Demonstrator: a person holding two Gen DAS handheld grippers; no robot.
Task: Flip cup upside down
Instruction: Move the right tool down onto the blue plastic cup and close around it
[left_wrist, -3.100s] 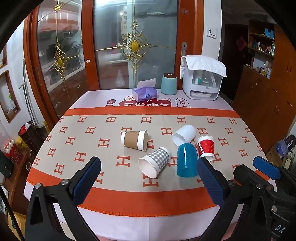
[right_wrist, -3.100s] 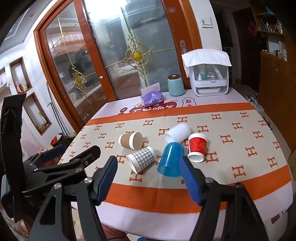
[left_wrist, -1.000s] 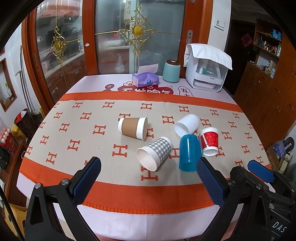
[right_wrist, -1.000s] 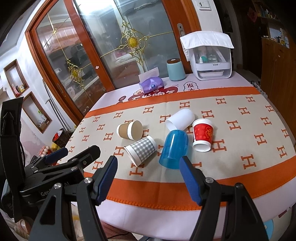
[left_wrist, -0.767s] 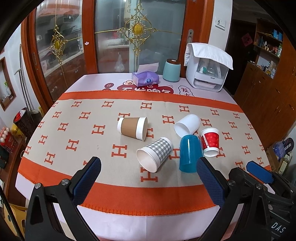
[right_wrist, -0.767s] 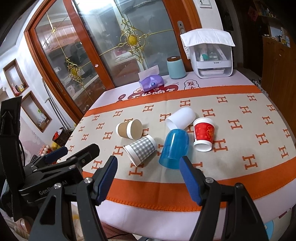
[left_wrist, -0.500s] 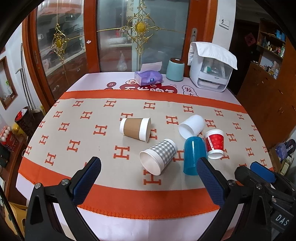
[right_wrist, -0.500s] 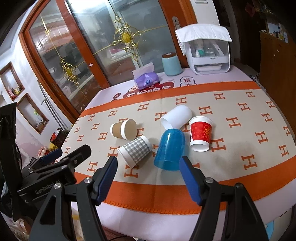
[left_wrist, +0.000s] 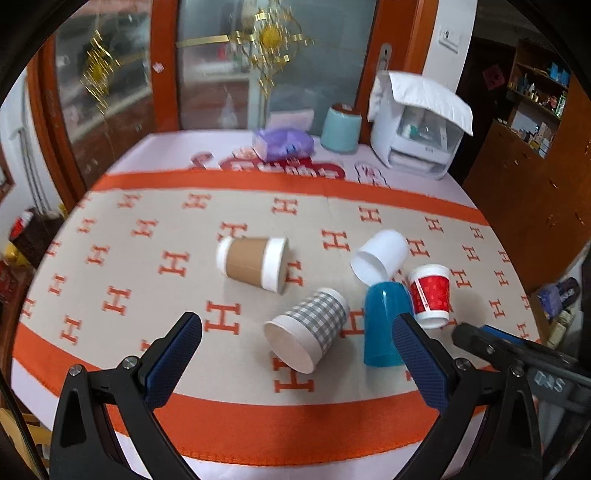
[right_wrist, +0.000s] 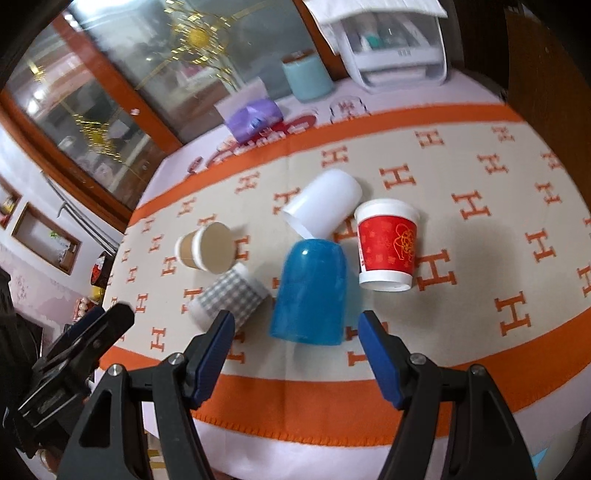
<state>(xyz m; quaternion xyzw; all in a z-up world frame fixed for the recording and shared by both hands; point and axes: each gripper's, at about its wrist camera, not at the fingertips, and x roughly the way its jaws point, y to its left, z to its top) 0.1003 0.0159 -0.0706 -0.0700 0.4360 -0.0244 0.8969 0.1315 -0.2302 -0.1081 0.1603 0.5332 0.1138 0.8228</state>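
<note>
Right hand-held gripper (right_wrist: 295, 332) open, near the inverted blue plastic cup (right_wrist: 310, 291); left hand-held gripper (left_wrist: 295, 343) open, holding nothing.

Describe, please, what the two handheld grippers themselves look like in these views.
Both match: the left gripper and right gripper have black plastic arms with silver screws, and each finger ends in a textured blue pad. White lettering, partly blurred, marks the right gripper's body seen from the left view. No cables or sleeves show.
</note>
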